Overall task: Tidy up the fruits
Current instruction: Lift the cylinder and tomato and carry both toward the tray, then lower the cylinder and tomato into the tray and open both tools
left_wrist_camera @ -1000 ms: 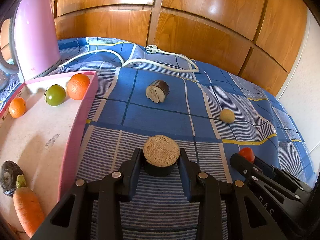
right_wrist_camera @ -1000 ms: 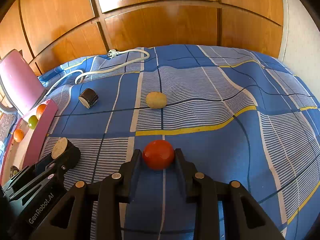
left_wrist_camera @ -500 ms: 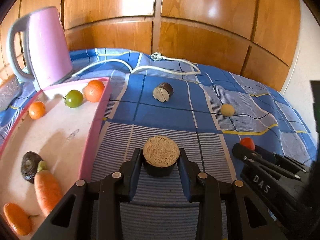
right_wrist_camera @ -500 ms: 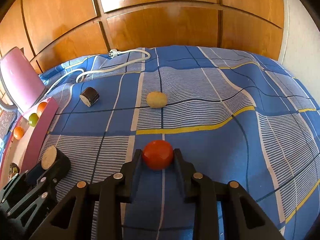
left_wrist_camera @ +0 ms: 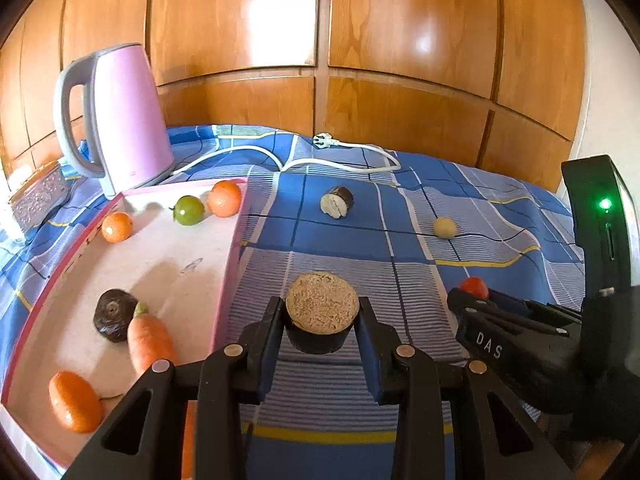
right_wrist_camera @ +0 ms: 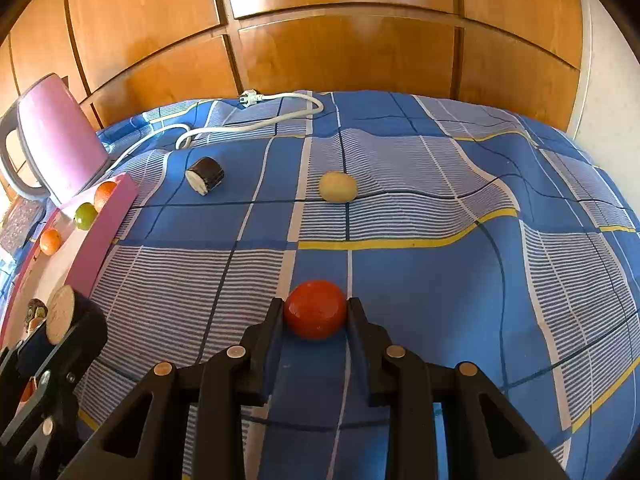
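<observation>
My left gripper (left_wrist_camera: 322, 320) is shut on a dark cut piece with a tan face (left_wrist_camera: 322, 310), held above the blue cloth just right of the pink tray (left_wrist_camera: 230, 264). My right gripper (right_wrist_camera: 316, 314) is shut on a red tomato (right_wrist_camera: 315, 309), also seen in the left wrist view (left_wrist_camera: 474, 286). The tray holds two oranges (left_wrist_camera: 225, 199), a green tomato (left_wrist_camera: 189, 210), a dark round piece (left_wrist_camera: 114, 314), a carrot (left_wrist_camera: 150, 342) and an orange fruit (left_wrist_camera: 74, 402). A second dark cut piece (right_wrist_camera: 205, 175) and a pale yellow round fruit (right_wrist_camera: 338, 187) lie on the cloth.
A pink kettle (left_wrist_camera: 120, 116) stands behind the tray, with a white cord and plug (left_wrist_camera: 340, 152) on the cloth. A wooden panel wall (right_wrist_camera: 340, 52) closes the back. A patterned metal box (left_wrist_camera: 38, 200) sits at far left.
My left gripper has risen and pulled back with its piece, so more of the tray and kettle shows. My right gripper has stayed shut on the tomato and barely moved.
</observation>
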The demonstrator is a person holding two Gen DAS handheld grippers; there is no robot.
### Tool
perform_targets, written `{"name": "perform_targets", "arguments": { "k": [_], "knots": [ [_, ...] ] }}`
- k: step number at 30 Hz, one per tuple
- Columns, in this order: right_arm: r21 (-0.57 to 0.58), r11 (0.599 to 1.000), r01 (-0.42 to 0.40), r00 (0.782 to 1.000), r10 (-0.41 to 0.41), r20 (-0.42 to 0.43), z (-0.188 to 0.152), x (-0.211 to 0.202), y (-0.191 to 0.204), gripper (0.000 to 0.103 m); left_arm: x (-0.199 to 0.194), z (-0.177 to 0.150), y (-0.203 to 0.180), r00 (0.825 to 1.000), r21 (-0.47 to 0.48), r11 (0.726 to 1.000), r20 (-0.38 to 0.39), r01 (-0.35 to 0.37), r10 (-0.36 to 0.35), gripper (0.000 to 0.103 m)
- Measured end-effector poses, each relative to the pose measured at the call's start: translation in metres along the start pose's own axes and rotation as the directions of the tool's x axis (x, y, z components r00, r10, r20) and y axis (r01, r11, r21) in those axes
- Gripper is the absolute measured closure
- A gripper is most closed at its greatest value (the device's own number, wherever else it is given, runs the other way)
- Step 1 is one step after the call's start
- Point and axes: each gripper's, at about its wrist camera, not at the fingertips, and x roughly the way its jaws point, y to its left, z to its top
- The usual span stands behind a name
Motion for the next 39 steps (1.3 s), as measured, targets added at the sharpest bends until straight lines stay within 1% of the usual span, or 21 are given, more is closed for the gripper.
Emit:
{"name": "perform_targets", "arguments": {
  "k": [4,9,14,18,23,25,28,31,35,39],
  "knots": [
    [0.016,0.998,-0.062,0.998,0.061,0.003,-0.002,-0.006,0.001,0.073,-0.009,-0.002,0.006,1.0,-0.022,1.0,0.013,-0.009,0.009,0.067],
    [-0.006,0.995,-0.098,0.995,0.098,0.009,-0.007,-0.014,0.01,0.073,-0.022,-0.005,0.016,0.999,-0.054,0.998,0.029,-0.02,0.022,0.067],
    [-0.04,0.993,-0.108,0.994,0.109,0.027,-0.011,-0.022,0.018,0.073,-0.037,-0.006,0.031,0.998,-0.102,0.994,0.055,-0.035,0.04,0.067],
    [-0.072,0.991,-0.116,0.992,0.119,0.042,-0.016,-0.03,0.025,0.073,-0.052,-0.007,0.049,0.992,-0.162,0.984,0.097,-0.066,0.083,0.067],
    [-0.145,0.983,-0.109,0.991,0.119,0.062,-0.023,-0.038,0.039,0.073,-0.063,-0.006,0.08,0.985,-0.263,0.959,0.108,-0.103,0.135,0.067],
    [-0.169,0.98,-0.103,0.991,0.116,0.071,-0.025,-0.041,0.044,0.073,-0.064,-0.006,0.087,0.983,-0.284,0.952,0.105,-0.117,0.152,0.067],
    [-0.202,0.976,-0.087,0.991,0.105,0.083,-0.028,-0.042,0.05,0.073,-0.061,-0.006,0.096,0.981,-0.315,0.939,0.093,-0.135,0.172,0.067],
    [-0.224,0.972,-0.074,0.991,0.097,0.096,-0.028,-0.043,0.055,0.073,-0.056,-0.006,0.107,0.979,-0.362,0.919,0.065,-0.157,0.193,0.067],
    [-0.263,0.962,-0.07,0.985,0.109,0.137,-0.03,-0.05,0.063,0.073,-0.053,-0.009,0.119,0.973,-0.398,0.898,0.046,-0.189,0.225,0.067],
    [-0.311,0.947,-0.086,0.982,0.132,0.132,-0.033,-0.049,0.074,0.073,-0.049,-0.01,0.123,0.972,-0.42,0.886,0.028,-0.199,0.232,0.067]
  ]
}}
